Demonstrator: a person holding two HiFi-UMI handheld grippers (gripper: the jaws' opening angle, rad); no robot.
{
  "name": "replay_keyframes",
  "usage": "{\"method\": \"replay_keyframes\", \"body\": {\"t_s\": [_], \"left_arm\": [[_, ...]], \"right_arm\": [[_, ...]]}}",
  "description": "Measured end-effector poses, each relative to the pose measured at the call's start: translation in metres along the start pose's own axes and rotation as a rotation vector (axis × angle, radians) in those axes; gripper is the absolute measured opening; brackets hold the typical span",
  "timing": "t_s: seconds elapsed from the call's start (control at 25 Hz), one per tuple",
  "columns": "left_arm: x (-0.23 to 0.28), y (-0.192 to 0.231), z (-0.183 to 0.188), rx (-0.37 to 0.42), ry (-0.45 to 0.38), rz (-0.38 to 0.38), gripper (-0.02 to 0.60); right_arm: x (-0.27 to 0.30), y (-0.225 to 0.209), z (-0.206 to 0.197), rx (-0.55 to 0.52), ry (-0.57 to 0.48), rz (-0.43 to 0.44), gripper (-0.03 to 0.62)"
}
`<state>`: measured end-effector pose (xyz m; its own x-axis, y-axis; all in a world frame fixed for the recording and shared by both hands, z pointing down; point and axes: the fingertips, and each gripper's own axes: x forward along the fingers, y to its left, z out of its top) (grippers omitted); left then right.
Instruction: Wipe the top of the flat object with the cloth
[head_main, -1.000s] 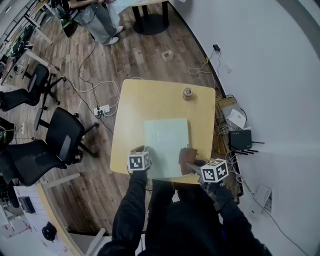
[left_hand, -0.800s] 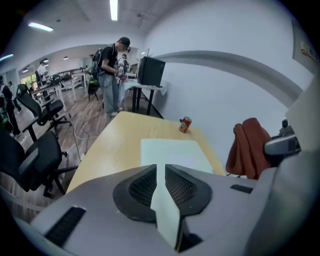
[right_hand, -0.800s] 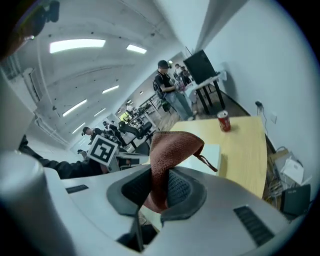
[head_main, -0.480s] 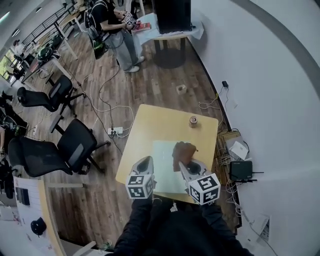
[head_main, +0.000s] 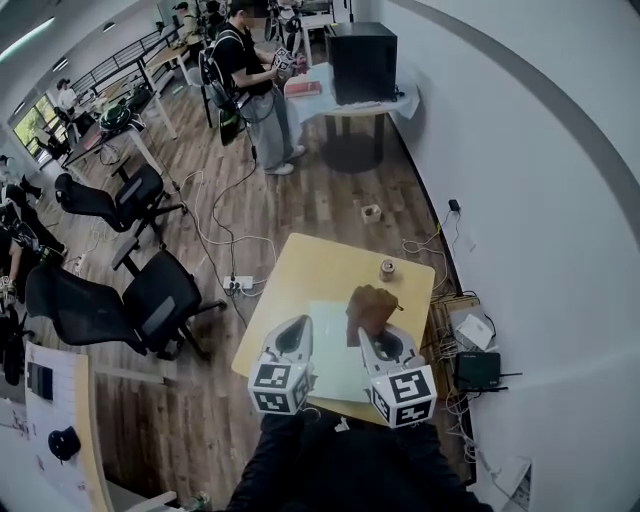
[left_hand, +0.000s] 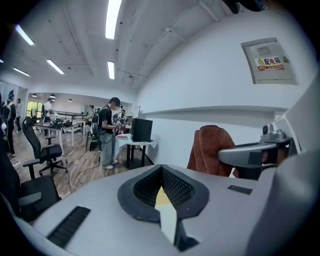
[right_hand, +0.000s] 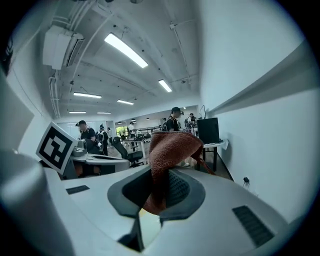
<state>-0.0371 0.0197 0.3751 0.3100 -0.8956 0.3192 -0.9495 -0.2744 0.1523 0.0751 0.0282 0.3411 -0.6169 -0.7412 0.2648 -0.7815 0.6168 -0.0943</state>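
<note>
wood floor (head_main: 330, 210), white wall (head_main: 520, 200), black office chairs (head_main: 165, 295).

The head view looks steeply down from high above the table (head_main: 320, 262). Each gripper view sits close behind its own jaws, facing nearly level across the office. All three share the cloth (head_main: 370, 305) and the standing person (head_main: 255, 70)
</note>
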Motion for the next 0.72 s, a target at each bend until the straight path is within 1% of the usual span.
{"method": "replay_keyframes", "body": {"t_s": [0.2, 0.4, 0.48, 0.6, 0.72], "left_arm": [[-0.007, -0.006, 0.004, 0.017, -0.011, 0.010, 0.034], [-0.013, -0.017, 0.007, 0.033, -0.025, 0.005, 0.034], [-0.016, -0.018, 0.007, 0.053, -0.026, 0.011, 0.034], [-0.021, -0.019, 0.008, 0.103, -0.023, 0.030, 0.034], [-0.027, -0.019, 0.011, 0.115, -0.027, 0.034, 0.034]], "right_arm": [[-0.010, 0.015, 0.005, -0.011, -0.020, 0.030, 0.061], [-0.017, 0.021, 0.009, -0.037, -0.048, 0.049, 0.061], [-0.019, 0.023, 0.010, -0.044, -0.057, 0.047, 0.061], [-0.022, 0.028, 0.011, -0.056, -0.065, 0.048, 0.061], [-0.024, 0.033, 0.012, -0.070, -0.068, 0.049, 0.061]]}}
